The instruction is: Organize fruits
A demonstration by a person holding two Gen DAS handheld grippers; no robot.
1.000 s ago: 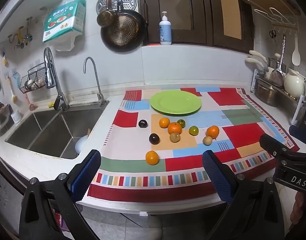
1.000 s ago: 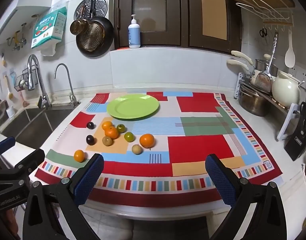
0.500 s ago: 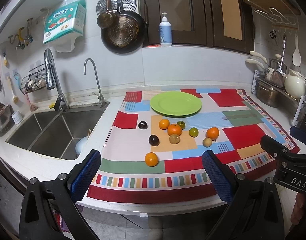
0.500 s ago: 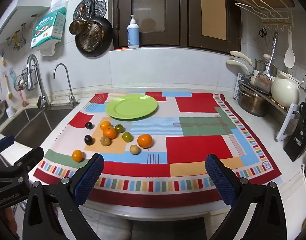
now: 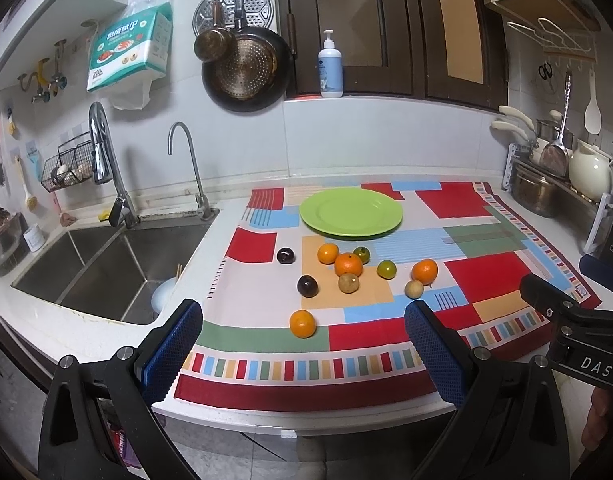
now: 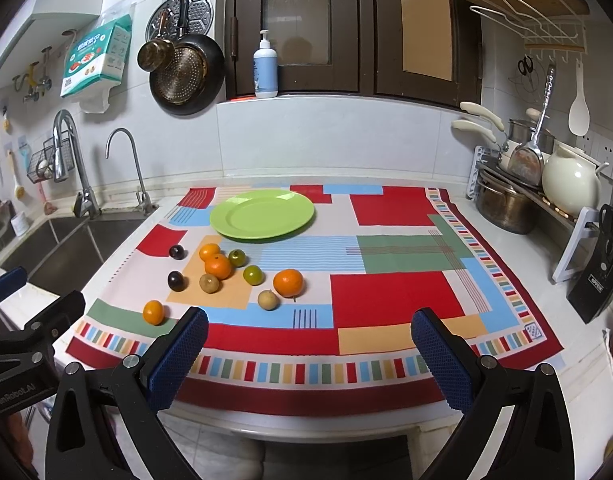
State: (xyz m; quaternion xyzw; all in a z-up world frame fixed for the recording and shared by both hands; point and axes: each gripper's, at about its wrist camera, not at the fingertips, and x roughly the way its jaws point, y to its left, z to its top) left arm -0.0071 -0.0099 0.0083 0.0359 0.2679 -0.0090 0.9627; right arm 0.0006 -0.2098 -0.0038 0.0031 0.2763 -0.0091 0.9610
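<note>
An empty green plate (image 5: 350, 212) (image 6: 262, 214) sits at the back of a colourful patchwork cloth (image 5: 482, 276). In front of it lie several small fruits: oranges (image 5: 348, 264) (image 6: 288, 282), two dark plums (image 5: 307, 285) (image 6: 175, 280), green ones (image 5: 386, 269) and brown ones (image 6: 268, 299). One orange (image 5: 302, 323) (image 6: 153, 312) lies apart, nearest the front edge. My left gripper (image 5: 302, 336) is open and empty above the counter's front edge. My right gripper (image 6: 310, 340) is open and empty, to its right.
A double sink (image 5: 98, 264) with two taps lies left of the cloth. A pot (image 6: 504, 206), a cream kettle (image 6: 570, 186) and a knife block (image 6: 602, 276) stand along the right wall. Pans hang on the back wall (image 5: 246, 72).
Both grippers have drifted slightly forward and down toward the counter. Nothing on the cloth has moved.
</note>
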